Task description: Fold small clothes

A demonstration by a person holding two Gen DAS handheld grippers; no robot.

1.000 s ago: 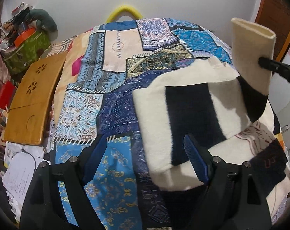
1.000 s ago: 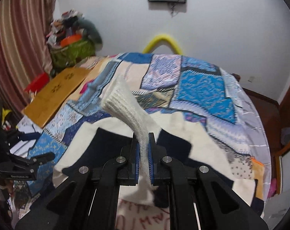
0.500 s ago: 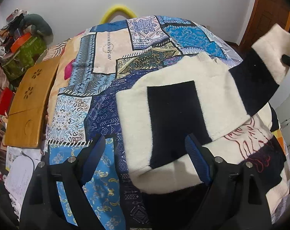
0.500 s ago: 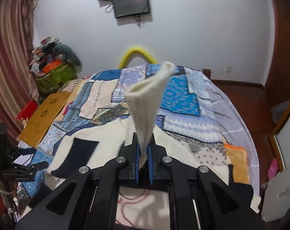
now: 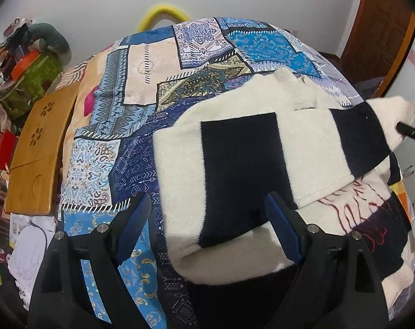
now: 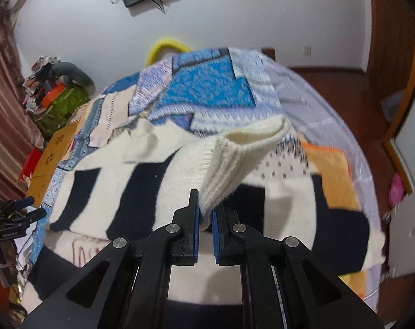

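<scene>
I see the patchwork bedspread (image 5: 141, 87) carrying the cream-and-black sweater (image 5: 235, 164) at its near right corner. My left gripper (image 5: 207, 219) hovers spread wide over the sweater's near edge; my right gripper (image 6: 205, 219) pinches the ribbed cuff (image 6: 243, 153), lifted.

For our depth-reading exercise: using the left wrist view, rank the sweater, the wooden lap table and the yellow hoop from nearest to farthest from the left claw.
1. The sweater, right between the open left claw's fingers.
2. The wooden lap table, off to the left of the bed.
3. The yellow hoop, at the far wall behind the bed.
</scene>
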